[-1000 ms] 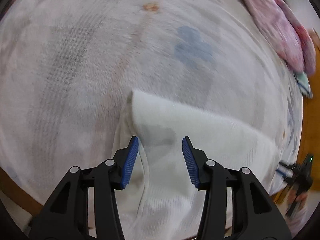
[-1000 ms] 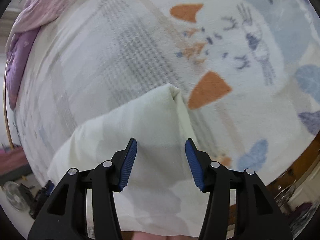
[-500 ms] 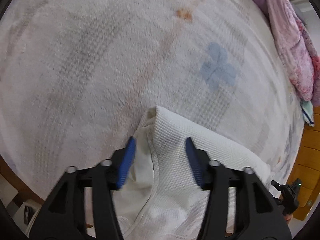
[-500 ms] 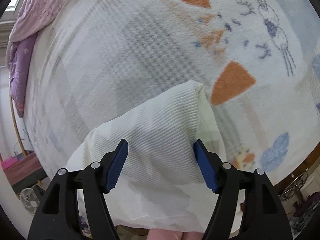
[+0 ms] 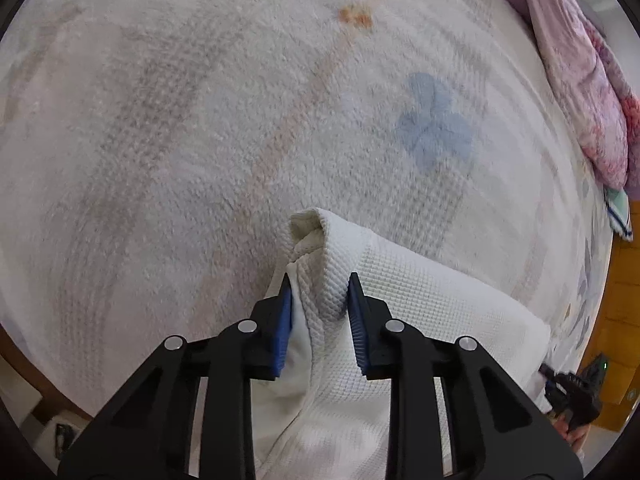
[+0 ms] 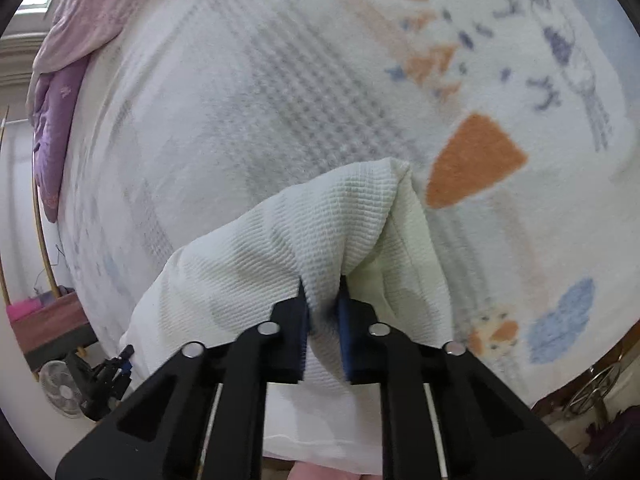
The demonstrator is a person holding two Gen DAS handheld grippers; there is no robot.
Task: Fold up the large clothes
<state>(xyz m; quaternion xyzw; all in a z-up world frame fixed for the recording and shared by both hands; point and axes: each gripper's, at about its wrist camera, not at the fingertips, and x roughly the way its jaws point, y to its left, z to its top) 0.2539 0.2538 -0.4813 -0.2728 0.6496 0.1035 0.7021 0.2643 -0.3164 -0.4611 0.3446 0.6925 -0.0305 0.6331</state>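
A white waffle-knit garment (image 5: 432, 312) lies on a patterned bed blanket (image 5: 200, 120). My left gripper (image 5: 318, 300) is shut on the garment's left folded corner, the cloth bunched between its blue pads. In the right wrist view the same garment (image 6: 304, 224) shows pale, and my right gripper (image 6: 322, 308) is shut on its right corner, fabric pinched tight between the pads. The other gripper shows at the far edge of each view: the right one in the left wrist view (image 5: 576, 388), the left one in the right wrist view (image 6: 104, 380).
A pink and purple quilt (image 5: 580, 72) is heaped along the bed's far side, also in the right wrist view (image 6: 60, 92). The blanket (image 6: 480, 160) has orange and blue prints. A small fan (image 6: 60, 392) stands on the floor. A wooden cabinet (image 5: 624, 280) stands beside the bed.
Both grippers went from open around the garment's corners to shut on them. The cloth now bunches up between each pair of pads.
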